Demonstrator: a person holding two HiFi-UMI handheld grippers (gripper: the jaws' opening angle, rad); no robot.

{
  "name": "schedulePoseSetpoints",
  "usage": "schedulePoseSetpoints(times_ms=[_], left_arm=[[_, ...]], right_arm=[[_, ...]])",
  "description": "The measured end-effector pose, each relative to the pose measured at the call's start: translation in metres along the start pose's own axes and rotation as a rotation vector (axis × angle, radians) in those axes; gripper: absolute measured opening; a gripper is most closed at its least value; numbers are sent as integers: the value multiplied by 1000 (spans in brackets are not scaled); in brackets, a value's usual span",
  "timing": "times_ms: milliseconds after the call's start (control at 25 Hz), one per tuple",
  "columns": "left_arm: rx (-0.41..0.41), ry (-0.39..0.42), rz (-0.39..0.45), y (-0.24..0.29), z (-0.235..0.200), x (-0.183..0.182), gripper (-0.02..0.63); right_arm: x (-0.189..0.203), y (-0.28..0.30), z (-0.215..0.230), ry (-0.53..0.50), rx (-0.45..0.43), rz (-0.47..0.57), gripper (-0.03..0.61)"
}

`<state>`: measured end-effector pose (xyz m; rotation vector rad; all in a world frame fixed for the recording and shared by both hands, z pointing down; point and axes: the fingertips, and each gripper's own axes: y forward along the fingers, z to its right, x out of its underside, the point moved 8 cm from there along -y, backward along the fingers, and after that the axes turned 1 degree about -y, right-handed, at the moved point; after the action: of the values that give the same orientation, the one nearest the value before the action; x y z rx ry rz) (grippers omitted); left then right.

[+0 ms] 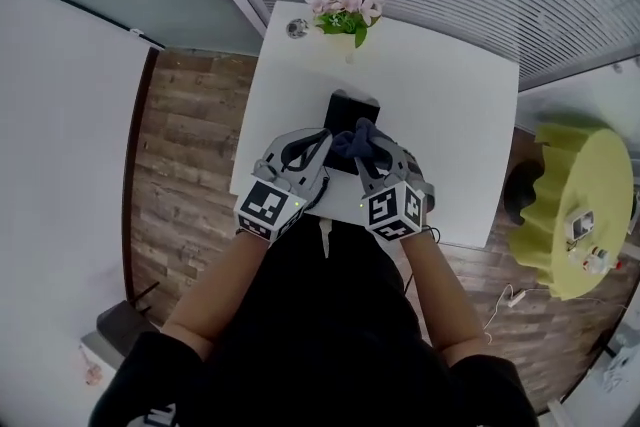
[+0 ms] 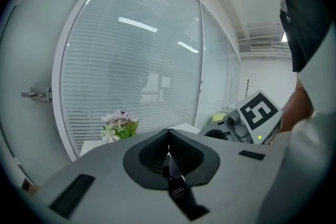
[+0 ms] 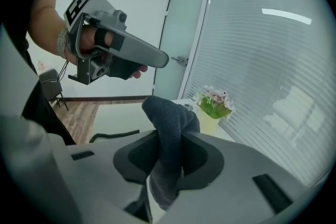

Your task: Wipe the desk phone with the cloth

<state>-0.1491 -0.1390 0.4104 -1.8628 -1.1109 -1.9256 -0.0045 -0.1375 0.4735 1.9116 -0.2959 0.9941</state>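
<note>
The black desk phone [image 1: 350, 105] sits in the middle of the white table [image 1: 450, 115]. My right gripper [image 1: 362, 155] is shut on a dark blue cloth [image 1: 352, 143], which is bunched over the phone's near end. In the right gripper view the cloth [image 3: 169, 113] stands up from between the jaws of that gripper [image 3: 168, 140]. My left gripper [image 1: 322, 137] is beside it on the left, with its jaws shut and nothing between them. The left gripper [image 2: 169, 136] points up at the glass wall. The phone's coiled cord [image 3: 113, 135] lies on the table.
A vase of pink flowers [image 1: 345, 5] stands at the table's far edge, with a small round object [image 1: 296, 28] to its left. A slatted glass wall runs behind the table. At the right is a yellow round table [image 1: 575, 205]. Wood floor [image 1: 190, 165] lies to the left.
</note>
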Motion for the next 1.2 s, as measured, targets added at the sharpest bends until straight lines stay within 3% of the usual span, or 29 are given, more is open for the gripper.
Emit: schedulePoseSetpoints(times_ms=[280,840,1200], left_arm=[[73,-1,-53,27,-25,25,9],[120,-35,-50,43,-44,40,9],[119,-30,-68,53,-47,49,9]], right_arm=[[5,43,4,-149,33,-166,94],[19,80,36,-86,157,-207,94],[36,100,29,-153,124,-306,94]])
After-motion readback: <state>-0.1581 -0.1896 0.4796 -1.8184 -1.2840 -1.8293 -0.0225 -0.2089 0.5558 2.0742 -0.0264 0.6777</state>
